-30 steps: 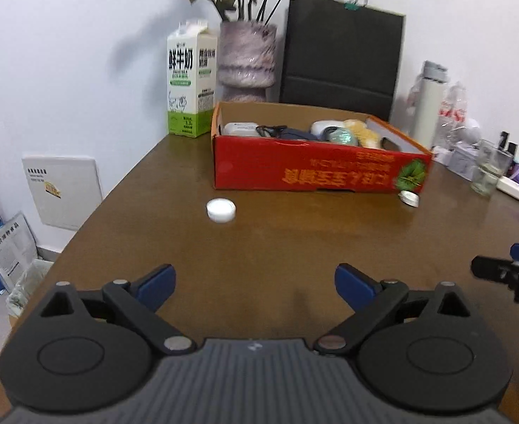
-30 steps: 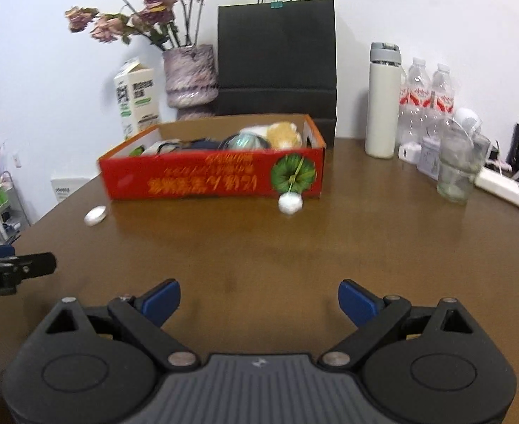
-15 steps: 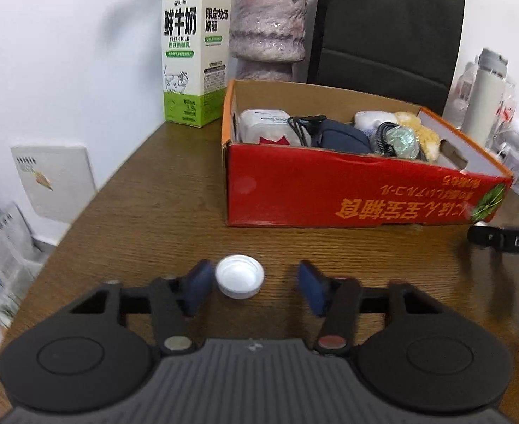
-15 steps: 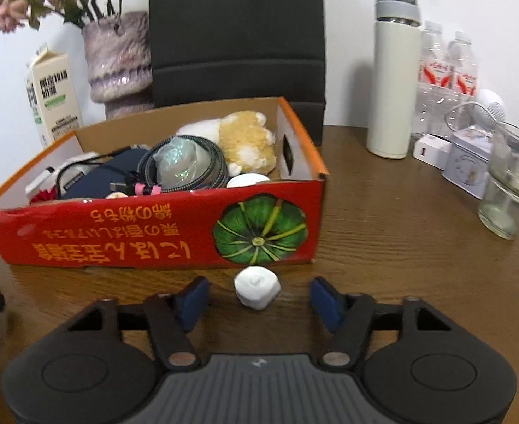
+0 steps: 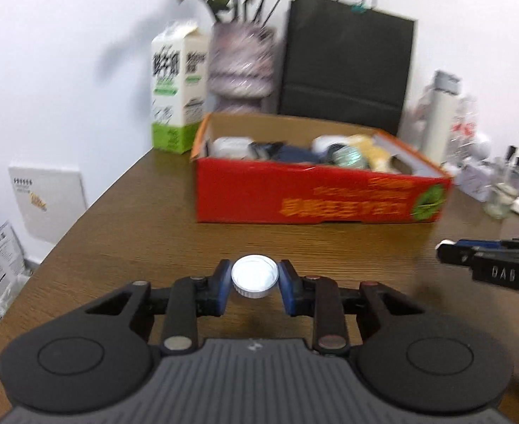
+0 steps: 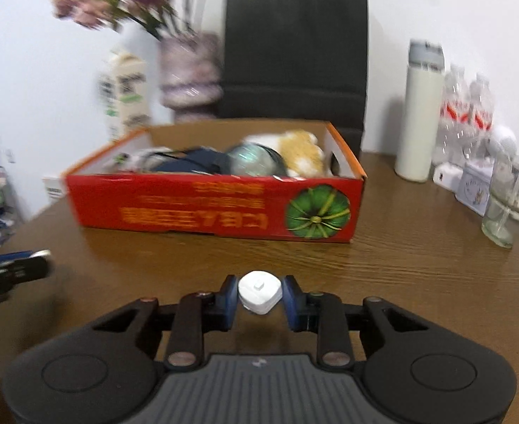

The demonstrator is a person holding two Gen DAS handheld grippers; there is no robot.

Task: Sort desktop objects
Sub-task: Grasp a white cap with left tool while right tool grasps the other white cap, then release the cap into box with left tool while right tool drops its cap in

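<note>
A round white cap (image 5: 255, 276) sits between the blue pads of my left gripper (image 5: 255, 281); its jaws are closing, and both pads press on the cap's sides. In the right wrist view, my right gripper (image 6: 260, 296) holds a small white rounded-square object (image 6: 260, 291), its jaws closing on it just above the table. The red cardboard box (image 5: 316, 208), holding a plush toy, cables and other items, stands beyond both grippers (image 6: 202, 213). Each gripper shows at the edge of the other's view: the right gripper (image 5: 489, 268) and the left gripper (image 6: 12, 275).
Behind the box stand a milk carton (image 5: 178, 88), a flower vase (image 5: 241, 67) and a black paper bag (image 5: 344, 63). A white flask (image 6: 420, 120), water bottles (image 6: 467, 113) and a glass (image 6: 506, 205) crowd the right. The table's left edge (image 5: 82, 219) drops off.
Both grippers went from wide open to closed on their white objects. They first moved in close to the box, then drew back from it with the objects between the pads.
</note>
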